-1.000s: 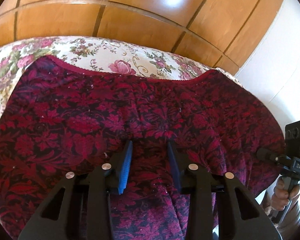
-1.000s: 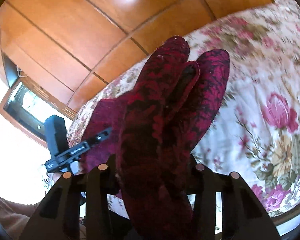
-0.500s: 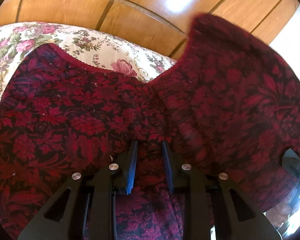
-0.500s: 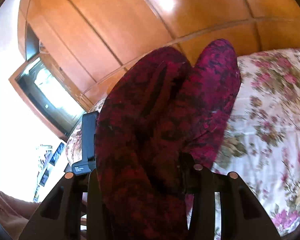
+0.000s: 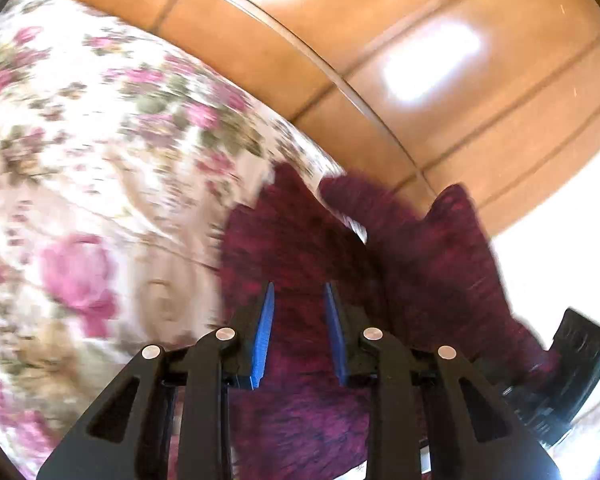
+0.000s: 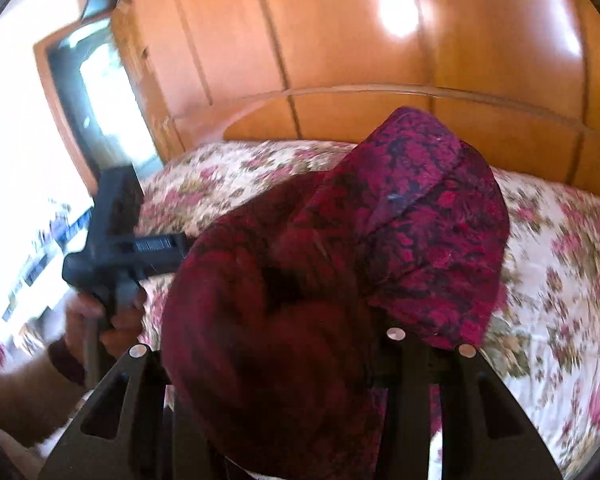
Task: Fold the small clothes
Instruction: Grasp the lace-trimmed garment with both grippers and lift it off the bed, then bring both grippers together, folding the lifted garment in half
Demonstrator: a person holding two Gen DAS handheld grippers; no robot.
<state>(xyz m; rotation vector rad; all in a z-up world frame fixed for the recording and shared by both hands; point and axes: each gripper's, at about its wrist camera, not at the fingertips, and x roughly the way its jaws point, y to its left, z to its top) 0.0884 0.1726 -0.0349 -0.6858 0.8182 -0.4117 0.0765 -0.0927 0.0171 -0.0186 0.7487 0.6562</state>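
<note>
Floral bedspread (image 5: 100, 208) below a glossy wooden headboard (image 6: 380, 116), mirror (image 6: 96, 96) beside

Garment (image 6: 400, 216): dark red and magenta floral on black. Bedspread (image 5: 100, 184) beneath it: cream, pink roses, green leaves. Headboard (image 5: 380, 80) behind bedspread: glossy orange-brown wood.

what the views hide

the right gripper (image 6: 300, 360) is buried under the bunched red floral garment (image 6: 340, 248): its fingertips and the gap between them are covered, so how the jaws stand cannot be told. in the left wrist view motion blur smears the flowered bedspread (image 5: 100, 200) and the garment's (image 5: 300, 248) pattern. cloth fills the space between the left gripper's (image 5: 299, 308) blue pads (image 5: 265, 332), but whether they pinch it is unclear. the other gripper's body is cut off at the right edge there. the hand (image 6: 112, 320) on the left gripper's handle is blurred and partly hidden.
</note>
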